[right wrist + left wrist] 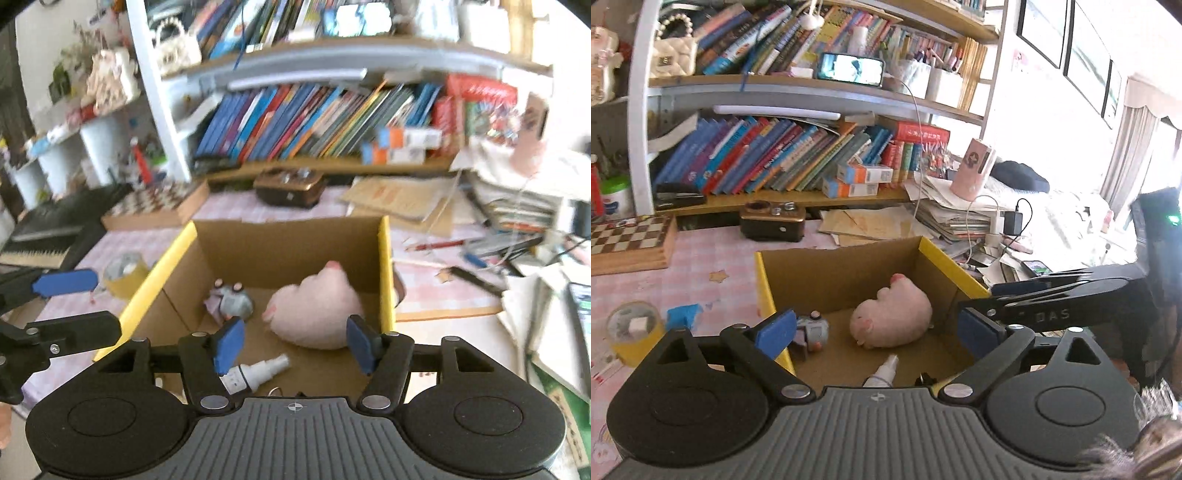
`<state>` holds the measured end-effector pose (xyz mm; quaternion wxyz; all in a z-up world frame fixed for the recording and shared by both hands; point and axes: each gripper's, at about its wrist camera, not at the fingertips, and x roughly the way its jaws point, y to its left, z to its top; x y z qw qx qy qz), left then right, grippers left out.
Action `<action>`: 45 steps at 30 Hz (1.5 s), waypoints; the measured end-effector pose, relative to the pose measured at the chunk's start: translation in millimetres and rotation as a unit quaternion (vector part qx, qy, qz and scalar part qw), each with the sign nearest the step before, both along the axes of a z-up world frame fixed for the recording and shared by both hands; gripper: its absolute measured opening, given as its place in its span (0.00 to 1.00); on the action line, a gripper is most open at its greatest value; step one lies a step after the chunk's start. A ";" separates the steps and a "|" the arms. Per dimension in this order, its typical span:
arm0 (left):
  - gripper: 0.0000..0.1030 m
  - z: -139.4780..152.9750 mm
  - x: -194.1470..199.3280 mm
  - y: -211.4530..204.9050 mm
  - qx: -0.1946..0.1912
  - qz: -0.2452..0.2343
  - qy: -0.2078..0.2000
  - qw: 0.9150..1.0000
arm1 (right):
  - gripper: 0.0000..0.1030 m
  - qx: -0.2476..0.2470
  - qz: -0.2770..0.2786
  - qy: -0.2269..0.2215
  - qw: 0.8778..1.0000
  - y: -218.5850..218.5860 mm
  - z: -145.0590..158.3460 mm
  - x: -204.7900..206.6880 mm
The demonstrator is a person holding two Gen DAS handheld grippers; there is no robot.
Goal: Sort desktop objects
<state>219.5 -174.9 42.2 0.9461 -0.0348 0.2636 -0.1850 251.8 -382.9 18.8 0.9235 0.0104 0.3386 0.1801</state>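
A cardboard box with yellow rim [764, 280] [386, 266] stands on the pink checked desk. Inside lie a pink plush toy [892, 319] [314, 314], a small grey toy [814, 330] [232, 301] and a white spray bottle [884, 373] [258, 371]. My left gripper [877, 332] is open and empty above the box's near edge. My right gripper [293, 343] is open and empty over the box, jaws either side of the plush toy's near end. The right gripper also shows in the left wrist view [1015, 291], and the left gripper in the right wrist view [70, 302].
A yellow tape roll [635, 332] [123, 273] and a blue scrap [683, 314] lie left of the box. A chessboard box [631, 242] [155, 206], a brown radio [774, 219] [290, 188], bookshelves behind, paper stacks [945, 214] and cables on the right.
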 end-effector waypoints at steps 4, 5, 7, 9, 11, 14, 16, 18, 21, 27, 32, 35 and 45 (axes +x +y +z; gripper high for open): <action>0.94 -2.4 -20.1 9.9 -0.012 0.015 0.001 1.000 | 0.65 0.002 -0.026 -0.023 0.999 1.7 -0.4 -29.6; 0.95 -3.8 -25.0 12.5 -0.015 0.019 0.001 1.000 | 0.68 0.001 -0.030 -0.025 0.999 2.8 -1.8 -36.6; 0.96 -8.1 -34.3 16.5 -0.019 0.026 0.002 0.999 | 0.71 0.000 -0.041 -0.026 0.999 5.8 -6.8 -51.0; 0.96 -13.4 -42.1 19.6 -0.014 0.030 0.005 0.999 | 0.71 0.004 -0.053 -0.020 0.998 8.0 -13.5 -64.6; 0.96 -19.9 -51.5 22.3 0.001 0.032 0.009 0.999 | 0.71 0.006 -0.067 -0.016 0.998 10.2 -19.9 -78.1; 0.96 -29.0 -67.5 30.0 0.001 0.034 0.019 0.999 | 0.71 0.011 -0.081 -0.005 0.997 16.8 -28.1 -96.6; 0.96 -34.4 -78.7 35.9 0.000 0.042 0.025 0.999 | 0.71 0.010 -0.087 -0.003 0.996 23.0 -32.1 -108.7; 0.96 -39.5 -90.4 43.8 -0.007 0.051 0.033 0.998 | 0.71 0.007 -0.092 0.000 0.996 29.1 -35.1 -118.6; 0.96 -44.3 -105.8 54.1 -0.014 0.060 0.040 0.997 | 0.72 0.010 -0.099 0.010 0.995 39.1 -40.3 -132.9; 1.00 -46.7 -136.5 74.3 -0.008 0.074 0.037 0.997 | 0.75 0.013 -0.101 0.020 0.995 62.8 -45.2 -160.0; 1.00 -47.5 -157.6 92.3 -0.009 0.078 0.042 0.996 | 0.78 0.013 -0.091 0.021 0.996 84.5 -43.5 -176.8; 1.00 -46.4 -165.3 101.2 -0.006 0.076 0.043 0.996 | 0.81 0.014 -0.089 0.026 0.996 94.8 -44.3 -183.6; 1.00 -45.4 -184.3 135.0 -0.002 0.082 0.052 0.995 | 0.87 0.011 -0.076 0.020 0.997 133.5 -40.8 -207.3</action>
